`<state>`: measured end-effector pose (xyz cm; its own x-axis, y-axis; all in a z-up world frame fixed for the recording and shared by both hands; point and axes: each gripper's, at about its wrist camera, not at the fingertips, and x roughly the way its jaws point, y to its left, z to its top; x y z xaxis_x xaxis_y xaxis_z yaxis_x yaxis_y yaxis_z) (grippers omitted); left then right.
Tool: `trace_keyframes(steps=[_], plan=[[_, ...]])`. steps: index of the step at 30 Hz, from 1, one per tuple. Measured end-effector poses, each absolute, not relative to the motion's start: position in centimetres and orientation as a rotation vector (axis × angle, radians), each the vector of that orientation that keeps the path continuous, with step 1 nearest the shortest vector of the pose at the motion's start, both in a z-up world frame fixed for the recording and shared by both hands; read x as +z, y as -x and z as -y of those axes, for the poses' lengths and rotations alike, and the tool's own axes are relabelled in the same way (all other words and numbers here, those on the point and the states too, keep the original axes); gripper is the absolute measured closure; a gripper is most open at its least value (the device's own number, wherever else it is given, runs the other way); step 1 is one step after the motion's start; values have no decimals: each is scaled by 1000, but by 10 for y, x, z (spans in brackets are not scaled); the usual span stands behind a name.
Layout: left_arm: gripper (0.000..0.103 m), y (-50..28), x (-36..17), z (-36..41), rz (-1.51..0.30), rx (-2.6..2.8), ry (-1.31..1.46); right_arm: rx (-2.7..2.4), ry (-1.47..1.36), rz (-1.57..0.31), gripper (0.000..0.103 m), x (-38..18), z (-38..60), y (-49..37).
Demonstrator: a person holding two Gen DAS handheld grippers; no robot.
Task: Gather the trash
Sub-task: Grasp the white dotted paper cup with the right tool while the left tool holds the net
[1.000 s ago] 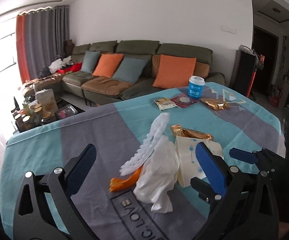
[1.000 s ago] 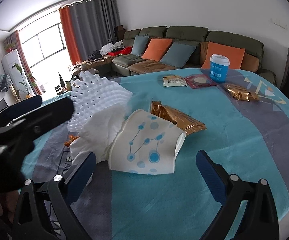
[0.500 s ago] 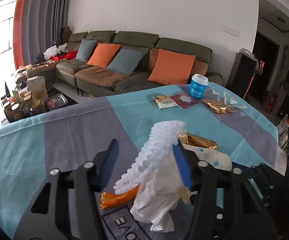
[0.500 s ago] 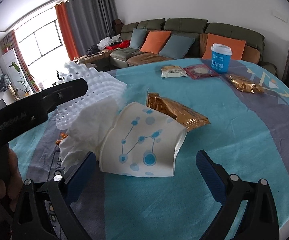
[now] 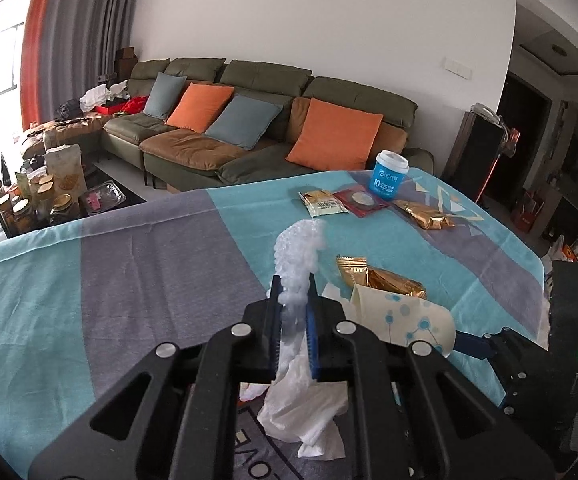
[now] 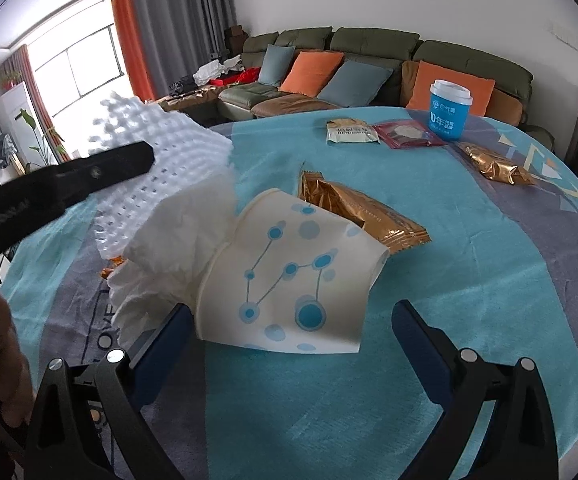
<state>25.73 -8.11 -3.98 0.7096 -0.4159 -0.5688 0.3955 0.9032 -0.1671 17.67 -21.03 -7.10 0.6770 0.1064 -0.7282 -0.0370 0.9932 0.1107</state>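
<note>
My left gripper (image 5: 293, 300) is shut on a white foam net (image 5: 299, 256), which sticks up past the blue pads. The net also shows in the right wrist view (image 6: 161, 176) under the left gripper's black finger (image 6: 89, 176). A crumpled white tissue (image 5: 305, 404) hangs below the net and also shows in the right wrist view (image 6: 177, 248). A flattened paper cup with blue dots (image 6: 289, 280) lies beside it. My right gripper (image 6: 293, 336) is open, its fingers either side of the cup's near edge. A gold wrapper (image 6: 353, 208) lies behind the cup.
Far across the teal and grey tablecloth (image 6: 469, 280) stand a blue cup (image 6: 449, 110), a beige packet (image 6: 351, 130), a red packet (image 6: 407, 134) and another gold wrapper (image 6: 493, 164). An orange scrap (image 6: 111, 270) peeks out beneath the tissue. A sofa (image 5: 269, 128) is behind the table.
My left gripper has closed from wide open onto the foam net and lifted it with the tissue. My right gripper has moved closer to the paper cup, still open.
</note>
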Motion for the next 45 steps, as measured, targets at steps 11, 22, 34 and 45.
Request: trace_keyframes(steps=[11,22,34,45], plan=[[93,-252,-38,77,-636,-441,39,55,-88,-844,25,-75,211,-182],[93,-244,-31,73,-617,-434,36,75,-120,-816,26,-67,223,-166],[93,-205,-8,41,-551,-363,50,112,-109,-714,26,-31,215,-143],[92,-140,16,-24,-475,-193,67,274,-61,-621,26,6,167,-127]])
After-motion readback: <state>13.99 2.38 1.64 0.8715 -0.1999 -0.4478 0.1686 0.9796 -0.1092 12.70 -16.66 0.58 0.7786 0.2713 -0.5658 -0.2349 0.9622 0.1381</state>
